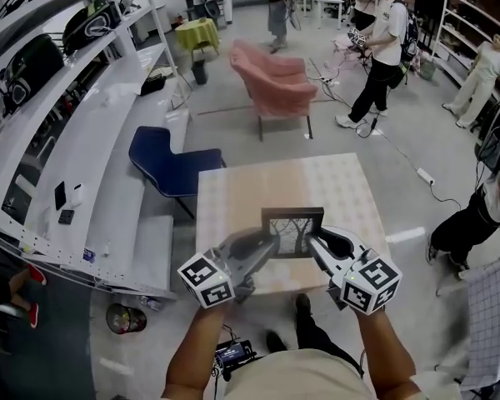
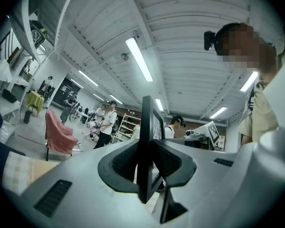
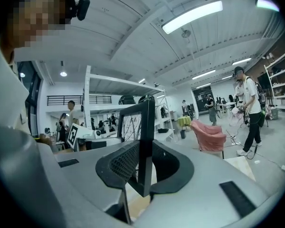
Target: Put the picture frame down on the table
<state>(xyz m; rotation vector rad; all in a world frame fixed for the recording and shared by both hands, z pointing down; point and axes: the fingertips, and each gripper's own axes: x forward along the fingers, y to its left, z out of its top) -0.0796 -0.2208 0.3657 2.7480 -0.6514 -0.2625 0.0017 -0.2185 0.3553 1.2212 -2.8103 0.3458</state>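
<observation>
at 6 o'clock, bottom of head view: bare forearms, small handheld screen at the waist, black shoes on the floor.

gripping the picture frame by both side edges. left gripper pinched on its 9 o'clock edge, right gripper pinched on its 3 o'clock edge. pads pressed on the dark rim in both gripper views.

held upright over the near half of the table, picture side toward the wearer. cannot tell if the lower edge touches the pale checked top.

at 10 o'clock off the table: blue chair beside the long white shelving rack.
at 12, well beyond: pink armchair.
at 11, far: yellow-green covered stand.
at 1: person in white tee, with a power strip and cable on the floor nearer in.
at 3: another person, close to the table's right side.

markings: black-and-white square codes on the left marker cube and the right marker cube. bare-branch drawing inside the frame. print on shelf items too small to read.
</observation>
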